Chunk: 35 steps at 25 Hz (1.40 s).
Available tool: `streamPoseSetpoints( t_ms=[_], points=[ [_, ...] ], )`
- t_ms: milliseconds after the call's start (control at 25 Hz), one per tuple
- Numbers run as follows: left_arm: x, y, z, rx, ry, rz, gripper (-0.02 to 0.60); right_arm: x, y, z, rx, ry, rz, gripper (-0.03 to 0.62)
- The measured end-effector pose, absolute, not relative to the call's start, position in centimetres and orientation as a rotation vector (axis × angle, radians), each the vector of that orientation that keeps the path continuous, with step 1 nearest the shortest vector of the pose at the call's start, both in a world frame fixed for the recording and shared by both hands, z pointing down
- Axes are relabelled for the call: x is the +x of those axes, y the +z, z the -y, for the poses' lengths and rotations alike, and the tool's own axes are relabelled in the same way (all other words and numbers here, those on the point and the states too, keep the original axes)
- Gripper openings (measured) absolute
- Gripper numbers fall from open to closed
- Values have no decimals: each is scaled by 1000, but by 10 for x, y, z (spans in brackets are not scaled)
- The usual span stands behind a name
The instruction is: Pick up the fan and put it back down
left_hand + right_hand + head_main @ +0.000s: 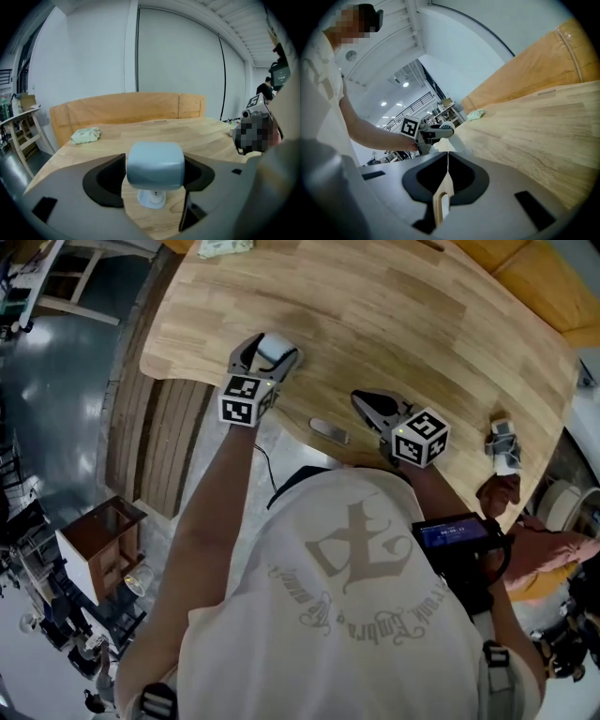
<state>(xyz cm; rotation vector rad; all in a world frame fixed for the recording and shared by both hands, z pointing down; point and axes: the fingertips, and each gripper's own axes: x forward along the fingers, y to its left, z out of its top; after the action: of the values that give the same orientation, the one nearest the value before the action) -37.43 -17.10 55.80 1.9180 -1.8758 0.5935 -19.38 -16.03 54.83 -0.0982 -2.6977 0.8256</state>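
A small fan with a pale blue-white head [155,165] stands on its round white base [151,198] on the wooden table [394,315], near the table's left front edge. My left gripper [154,182] is open around the head, one jaw on each side and very close to it. The head view shows the fan [277,349] between the same gripper's jaws [266,354]. My right gripper [364,401] rests low over the table's front edge to the right, shut with nothing in it. In the right gripper view its jaws [447,161] meet in a thin line.
A folded green cloth [86,135] lies at the table's far side. A flat grey object [329,430] sits at the front edge between the grippers. A small grey-white device [503,442] lies at the right, next to another person's hand [499,493]. An orange padded bench [126,110] lines the far edge.
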Motion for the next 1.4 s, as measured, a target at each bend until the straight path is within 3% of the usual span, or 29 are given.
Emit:
streamPoseSetpoints(
  t_ms=[360, 920, 960, 1280, 1400],
  points=[
    [-374, 547, 155, 1848, 538, 1922, 353, -189, 545, 159, -149, 834, 2720, 15],
    [-377, 482, 75, 1804, 301, 2091, 348, -202, 512, 128, -213, 768, 2779, 15],
    [-374, 479, 62, 1807, 284, 2084, 336, -203, 506, 119, -225, 756, 2782, 15],
    [-330, 526, 4, 1771, 154, 2013, 60, -192, 520, 87, -324, 663, 2761, 15],
    [-312, 529, -20, 1769, 127, 2002, 21, -189, 518, 71, -357, 630, 2754, 15]
  ],
)
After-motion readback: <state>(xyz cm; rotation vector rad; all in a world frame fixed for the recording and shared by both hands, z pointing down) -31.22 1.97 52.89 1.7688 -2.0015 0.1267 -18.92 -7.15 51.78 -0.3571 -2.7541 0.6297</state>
